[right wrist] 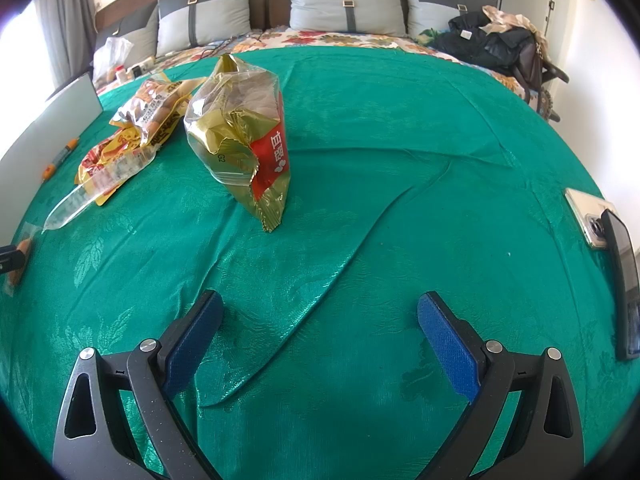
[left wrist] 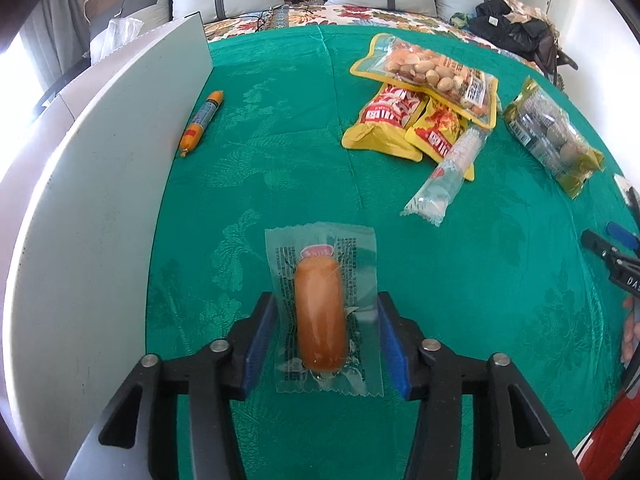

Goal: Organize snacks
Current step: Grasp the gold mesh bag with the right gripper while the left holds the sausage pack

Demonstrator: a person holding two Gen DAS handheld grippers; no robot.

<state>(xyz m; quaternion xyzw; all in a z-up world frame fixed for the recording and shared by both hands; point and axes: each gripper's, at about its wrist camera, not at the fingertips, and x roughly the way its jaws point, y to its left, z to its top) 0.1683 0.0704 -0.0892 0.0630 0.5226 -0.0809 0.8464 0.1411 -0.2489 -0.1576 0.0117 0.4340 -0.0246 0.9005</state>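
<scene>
A clear-wrapped sausage (left wrist: 320,312) lies on the green cloth between the blue pads of my left gripper (left wrist: 325,312). The jaws are open, with small gaps on both sides of the wrapper. A thin orange sausage stick (left wrist: 201,120) lies by the white board (left wrist: 100,184). A nut bag (left wrist: 432,74) rests on two yellow-red packs (left wrist: 404,124), with a clear long pack (left wrist: 448,172) beside them. A gold bag (left wrist: 554,136) lies to the right; it also shows in the right wrist view (right wrist: 240,132). My right gripper (right wrist: 320,328) is open and empty over bare cloth.
The green cloth (right wrist: 400,160) has a long fold near the right gripper. Two phones (right wrist: 592,216) lie at its right edge. Pillows (right wrist: 344,4) and dark clothes (right wrist: 488,44) sit at the back. The white board walls off the left side.
</scene>
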